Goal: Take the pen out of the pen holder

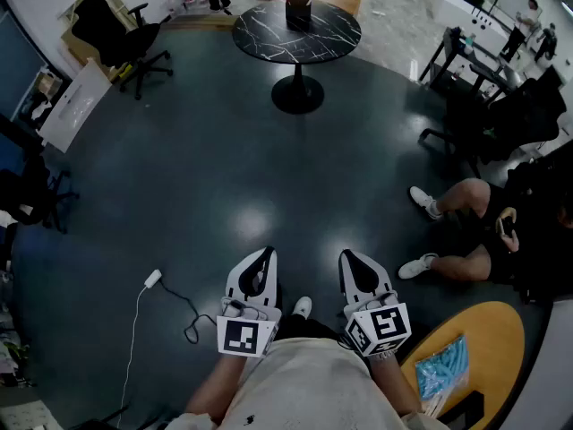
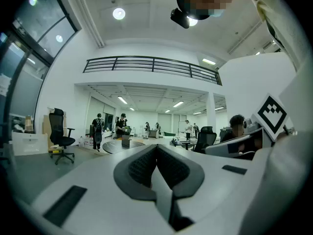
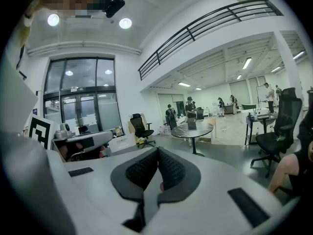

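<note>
Holding left tongs (image 1: 264, 256) and right tongs (image 1: 349, 260) clenched, both empty; pen holder (image 1: 298, 11) well off on that far round desk (image 1: 260, 30). Pen too small to see, likely light and slick: pinch its upper shaft.

I've got left gripper (image 1: 266, 253) beside right gripper (image 1: 346, 257), table (image 1: 269, 38) far ahead, box (image 1: 298, 11) on it, chair (image 1: 134, 38) left of it, 1 person (image 1: 466, 231) seated right.
</note>
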Demonstrator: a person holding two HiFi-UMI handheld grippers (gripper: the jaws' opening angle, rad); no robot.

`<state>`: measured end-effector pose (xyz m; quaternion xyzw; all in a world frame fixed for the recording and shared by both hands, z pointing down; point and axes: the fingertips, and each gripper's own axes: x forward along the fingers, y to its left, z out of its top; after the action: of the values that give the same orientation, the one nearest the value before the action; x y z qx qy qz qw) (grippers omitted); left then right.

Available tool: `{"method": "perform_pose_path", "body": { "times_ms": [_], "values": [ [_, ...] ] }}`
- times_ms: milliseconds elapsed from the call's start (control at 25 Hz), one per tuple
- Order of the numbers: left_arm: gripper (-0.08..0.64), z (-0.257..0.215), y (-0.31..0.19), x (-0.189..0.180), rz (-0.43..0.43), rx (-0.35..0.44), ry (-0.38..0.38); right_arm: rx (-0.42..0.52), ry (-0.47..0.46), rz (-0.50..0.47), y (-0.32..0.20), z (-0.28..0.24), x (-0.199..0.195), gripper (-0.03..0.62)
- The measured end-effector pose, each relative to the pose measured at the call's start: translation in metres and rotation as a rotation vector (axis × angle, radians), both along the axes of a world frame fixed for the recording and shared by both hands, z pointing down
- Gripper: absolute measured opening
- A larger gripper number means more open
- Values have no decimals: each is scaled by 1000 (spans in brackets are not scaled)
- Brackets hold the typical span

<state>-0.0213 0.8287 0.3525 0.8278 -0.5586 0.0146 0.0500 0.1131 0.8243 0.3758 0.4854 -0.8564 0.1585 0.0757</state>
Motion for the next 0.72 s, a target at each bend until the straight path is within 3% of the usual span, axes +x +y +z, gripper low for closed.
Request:
{"method": "perform_pose_path", "body": {
  "times_ms": [480,720],
  "values": [
    [12,-9,-130,-69,-4,-4,7,-2,28,42,-124,-6,-53,18],
    [12,-31,-198,-103,50,62,125,-7,-38,106,-183,-18,-100,18]
  ]
}}
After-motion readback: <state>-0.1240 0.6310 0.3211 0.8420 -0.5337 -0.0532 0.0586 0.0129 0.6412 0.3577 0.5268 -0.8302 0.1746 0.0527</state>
